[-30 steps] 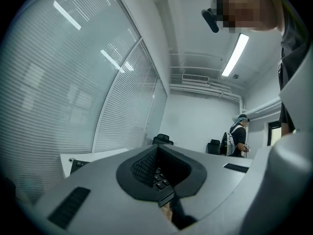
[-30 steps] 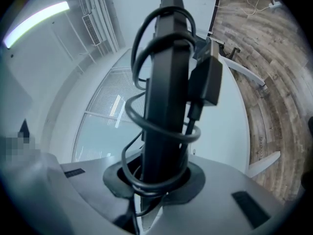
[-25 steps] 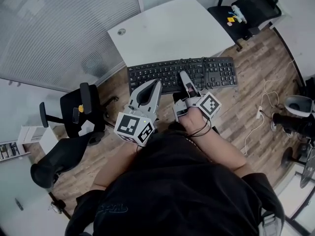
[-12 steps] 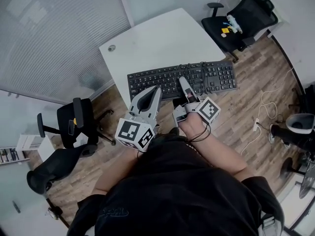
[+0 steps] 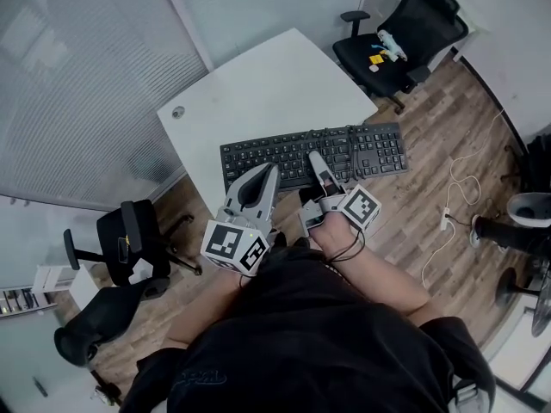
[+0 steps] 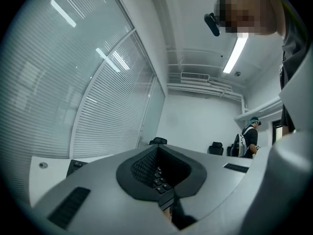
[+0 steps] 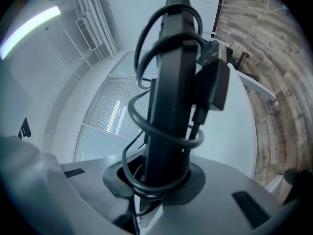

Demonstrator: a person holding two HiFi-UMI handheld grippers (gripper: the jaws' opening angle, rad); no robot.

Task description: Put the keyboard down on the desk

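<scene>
**Keyboard in the air, bench just ahead**

The carry is the step in hand. The keyboard [image 5: 284,149] hangs level between both claws, gripped along its near long edge and not yet set down. Seen from above, its left end overlaps the near edge of the white bench [image 5: 258,84], and the rest lies over the wood floor [image 5: 430,188].

The left claw [image 5: 261,177] is clamped on the keyboard's edge, with keys showing right between its pads. The right claw [image 5: 318,163] is closed on the keyboard too. In its own view the board stands edge-on, with the cable [image 7: 130,110] looped round it and trailing down into the jaws, so it may be pinched as well.

The right forearm [image 5: 383,269] and left forearm [image 5: 207,295] reach out from the chest. The claws sit side by side, pointing level and away from the body.

Next, I'd judge, both claws must go forward together until the whole board is over the bench. Then they lower it flat and release together. The loose cable could end up trapped underneath, and uneven lowering would tip the board.
</scene>
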